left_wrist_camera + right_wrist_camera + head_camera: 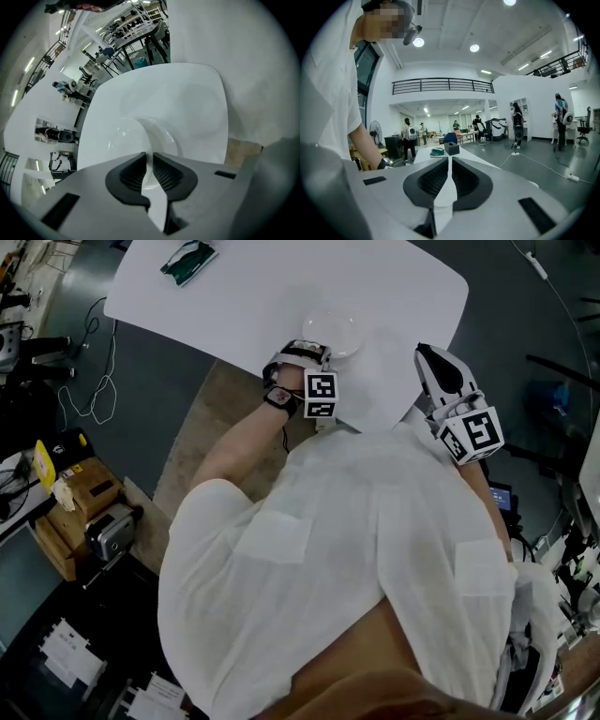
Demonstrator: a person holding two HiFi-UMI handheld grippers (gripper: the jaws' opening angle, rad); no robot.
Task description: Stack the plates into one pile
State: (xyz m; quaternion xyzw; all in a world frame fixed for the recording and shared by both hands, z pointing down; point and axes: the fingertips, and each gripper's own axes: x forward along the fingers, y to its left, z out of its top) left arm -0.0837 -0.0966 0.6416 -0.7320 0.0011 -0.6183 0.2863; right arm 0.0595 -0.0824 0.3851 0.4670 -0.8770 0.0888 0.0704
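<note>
Plate (137, 140) just beyond L jaws, slightly apart, no grip; R jaws closed, empty.

Dim head view; fisheye-warped edges.

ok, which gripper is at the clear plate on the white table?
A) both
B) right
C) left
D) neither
C: the left gripper points down at the clear plate, which lies just beyond its jaws, while the right gripper faces out into the room.
</note>
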